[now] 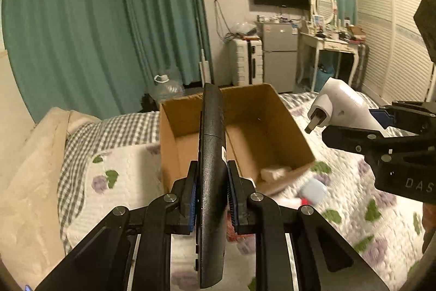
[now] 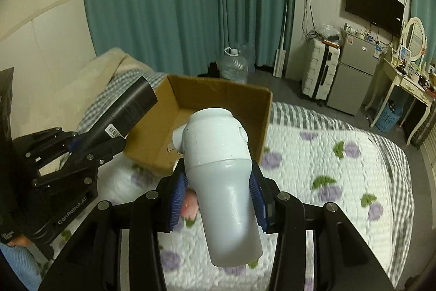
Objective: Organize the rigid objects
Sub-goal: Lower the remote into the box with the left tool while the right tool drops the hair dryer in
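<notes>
Black and slim, a flat device [image 1: 211, 168] stands edge-on between the blue pads of the left gripper [image 1: 210, 198], whose jaws are clamped tight on its two faces; in the right wrist view the same device [image 2: 128, 111] juts up and forward from that gripper [image 2: 81, 143], its tip over the near left corner of the cardboard box [image 2: 218, 97]. The right gripper [image 2: 218, 192] is closed on a white plastic appliance [image 2: 220, 162], pads pressing its pale grey lower body, with the rounded head held above the box's near wall. From the left wrist view this appliance [image 1: 340, 105] hangs just right of the box [image 1: 234, 124], clear of it. The box sits open on a floral quilt [image 2: 327, 171], and small pale items [image 1: 275, 172] lie by its near right corner.
</notes>
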`<state>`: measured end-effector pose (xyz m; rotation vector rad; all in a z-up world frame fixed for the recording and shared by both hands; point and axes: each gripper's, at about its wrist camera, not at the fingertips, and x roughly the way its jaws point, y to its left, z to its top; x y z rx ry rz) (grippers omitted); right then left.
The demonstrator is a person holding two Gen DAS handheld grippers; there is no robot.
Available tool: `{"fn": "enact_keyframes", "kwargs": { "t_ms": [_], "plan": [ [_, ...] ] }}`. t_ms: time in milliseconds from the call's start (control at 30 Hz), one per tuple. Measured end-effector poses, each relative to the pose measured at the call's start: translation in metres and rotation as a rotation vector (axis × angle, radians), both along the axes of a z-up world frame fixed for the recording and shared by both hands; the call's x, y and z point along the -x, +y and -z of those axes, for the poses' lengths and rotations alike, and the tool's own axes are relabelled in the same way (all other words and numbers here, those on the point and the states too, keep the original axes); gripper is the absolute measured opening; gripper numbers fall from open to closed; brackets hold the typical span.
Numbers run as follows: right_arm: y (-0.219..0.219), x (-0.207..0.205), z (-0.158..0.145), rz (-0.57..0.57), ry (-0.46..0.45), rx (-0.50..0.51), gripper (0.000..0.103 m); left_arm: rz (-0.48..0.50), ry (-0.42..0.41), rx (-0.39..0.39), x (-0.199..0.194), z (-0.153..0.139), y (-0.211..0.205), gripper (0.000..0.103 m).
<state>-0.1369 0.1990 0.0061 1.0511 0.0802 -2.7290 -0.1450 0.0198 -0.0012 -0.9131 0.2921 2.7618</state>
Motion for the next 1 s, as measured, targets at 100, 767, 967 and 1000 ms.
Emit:
{"fn": "enact_keyframes", "kwargs": {
  "t_ms": [100,767,967,1000],
  "plan": [
    [-0.004,0.021,0.002,0.009,0.010,-0.006,0.043,-0.021,-0.009,0.002,0.020,0.005,0.000,0.019],
    [-0.013,0.112,0.058,0.054,-0.040,-0.003,0.043,-0.089,-0.127,0.008,0.121,0.070,0.000,0.019],
    [-0.013,0.128,0.056,0.063,-0.025,0.019,0.043,-0.074,-0.096,0.002,0.117,0.070,0.004,0.058],
    [-0.014,0.131,0.056,0.061,-0.022,0.022,0.043,-0.073,-0.092,0.004,0.115,0.069,0.005,0.063]
  ]
}}
